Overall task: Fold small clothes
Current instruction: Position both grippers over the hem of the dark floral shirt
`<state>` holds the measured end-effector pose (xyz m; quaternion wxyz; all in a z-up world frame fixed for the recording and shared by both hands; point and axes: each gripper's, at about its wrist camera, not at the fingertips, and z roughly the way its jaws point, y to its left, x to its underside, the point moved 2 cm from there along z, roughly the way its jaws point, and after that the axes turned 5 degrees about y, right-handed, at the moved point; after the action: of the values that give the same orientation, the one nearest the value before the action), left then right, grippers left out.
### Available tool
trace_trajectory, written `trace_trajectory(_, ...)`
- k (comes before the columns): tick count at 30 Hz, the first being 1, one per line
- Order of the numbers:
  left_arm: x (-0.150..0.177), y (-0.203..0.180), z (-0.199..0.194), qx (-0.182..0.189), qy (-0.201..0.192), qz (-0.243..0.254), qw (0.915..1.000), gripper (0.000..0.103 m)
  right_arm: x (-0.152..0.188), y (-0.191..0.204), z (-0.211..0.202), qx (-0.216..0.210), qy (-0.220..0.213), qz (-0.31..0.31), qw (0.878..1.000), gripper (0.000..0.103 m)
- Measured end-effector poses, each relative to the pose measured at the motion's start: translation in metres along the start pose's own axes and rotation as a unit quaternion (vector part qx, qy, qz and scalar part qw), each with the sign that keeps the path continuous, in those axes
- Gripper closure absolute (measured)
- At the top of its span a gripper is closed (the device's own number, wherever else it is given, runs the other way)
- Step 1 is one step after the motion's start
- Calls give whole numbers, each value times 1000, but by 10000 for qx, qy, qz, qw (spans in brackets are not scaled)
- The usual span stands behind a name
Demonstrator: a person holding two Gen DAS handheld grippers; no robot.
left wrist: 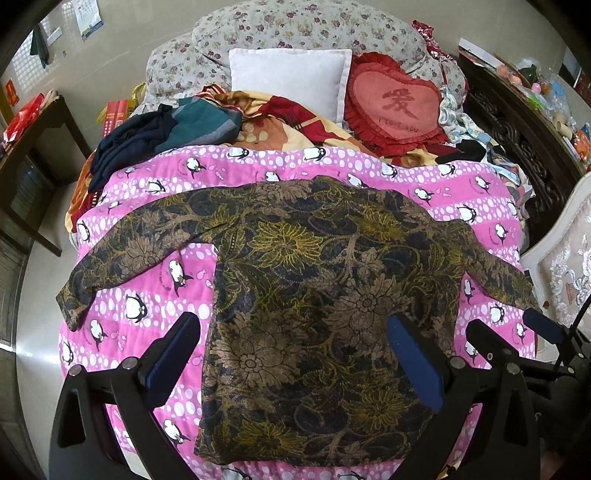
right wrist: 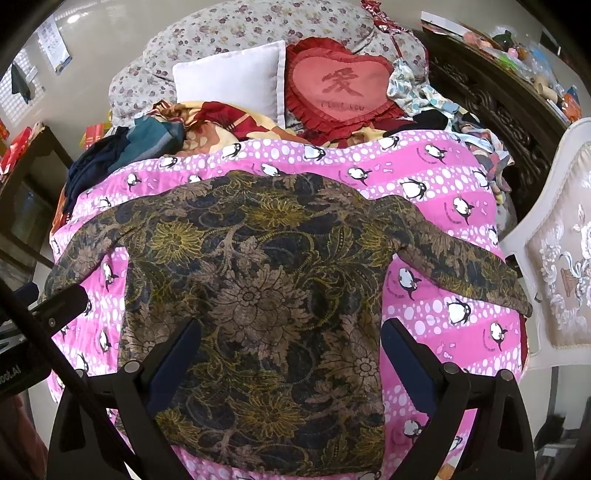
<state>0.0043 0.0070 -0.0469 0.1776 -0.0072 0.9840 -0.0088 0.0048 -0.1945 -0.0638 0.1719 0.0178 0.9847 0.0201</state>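
A dark floral long-sleeved top lies flat on a pink penguin quilt, sleeves spread to both sides. My left gripper hovers open over the top's lower left part, its left finger over the quilt and its right finger over the cloth. My right gripper hovers open over the top's lower right part, spanning the body's width. Neither holds anything. The right gripper's fingers show at the right edge of the left wrist view.
Behind the quilt lie a heap of dark clothes, a white cushion, a red heart cushion and a floral duvet. A dark carved cabinet and a pale upholstered chair stand to the right, a dark table to the left.
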Motion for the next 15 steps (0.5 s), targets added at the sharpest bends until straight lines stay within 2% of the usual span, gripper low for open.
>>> trace_trajectory(15, 2, 0, 1, 6, -2, 8, 10000, 2, -1, -1, 4, -8, 48, 22, 10000, 3)
